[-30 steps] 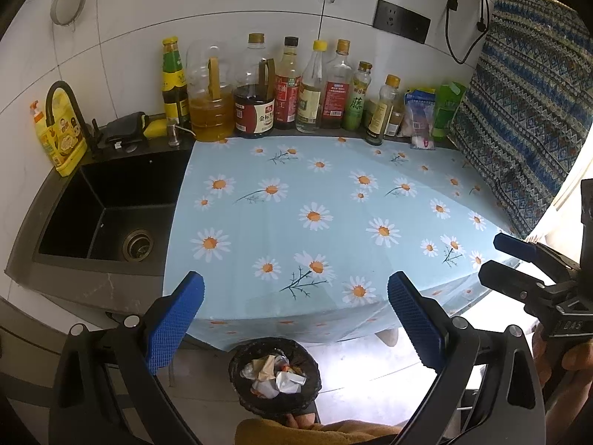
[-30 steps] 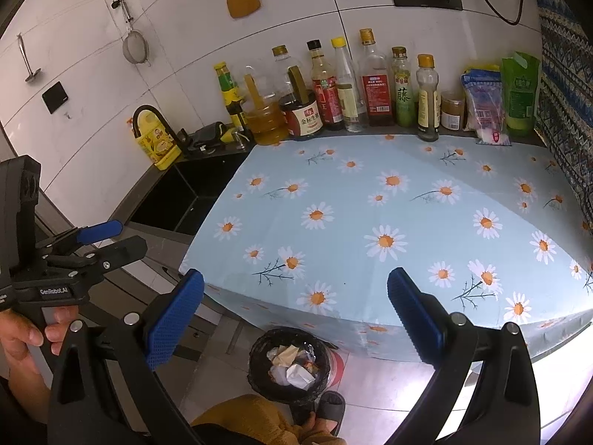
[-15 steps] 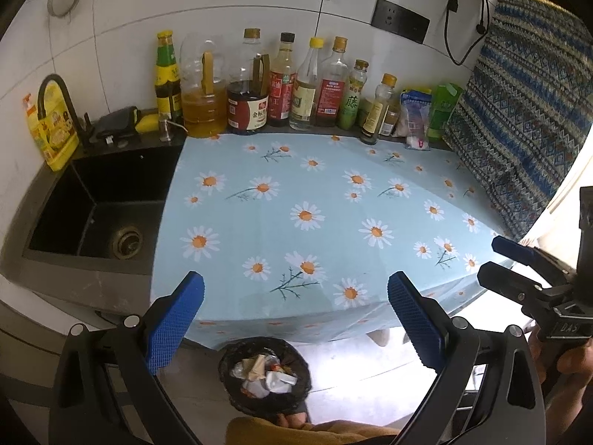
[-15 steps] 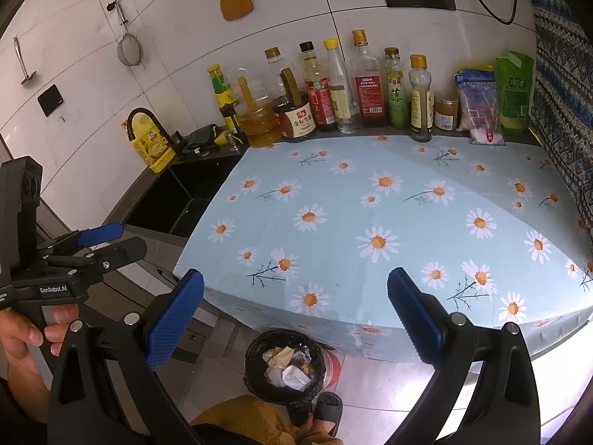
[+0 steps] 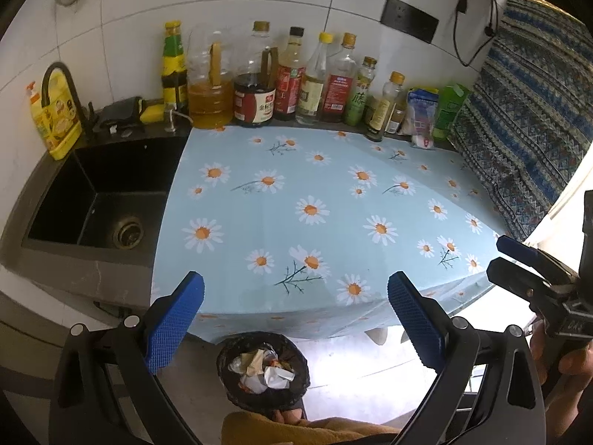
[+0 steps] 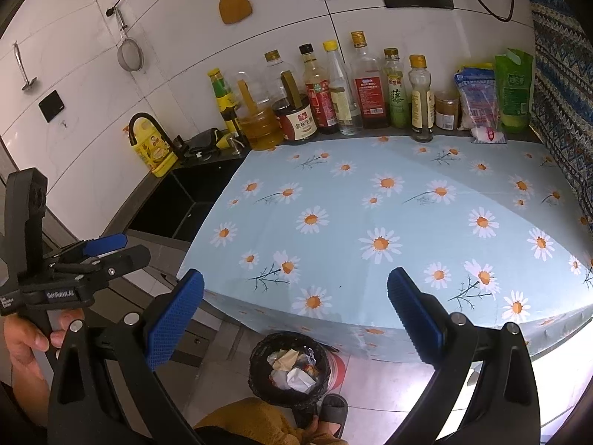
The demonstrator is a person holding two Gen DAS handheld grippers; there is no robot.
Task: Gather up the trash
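Left wrist view: my left gripper (image 5: 295, 315) gapes wide and empty above the near edge of the daisy tablecloth (image 5: 315, 193); my right gripper (image 6: 295, 315) likewise. The trash bin (image 5: 264, 369), full of crumpled paper (image 5: 276, 372), stands on the floor below

Bin (image 5: 263, 369) below tablecloth (image 5: 315, 215) edge

Left gripper (image 5: 295, 319) fingers spread, trash bin (image 5: 263, 369) below daisy tablecloth (image 5: 315, 215), sink (image 5: 96, 200) left

left wrist: above counter edge, facing wall | right wrist: same, further right | shared: daisy tablecloth (image 5: 296, 193), bin (image 6: 287, 367)
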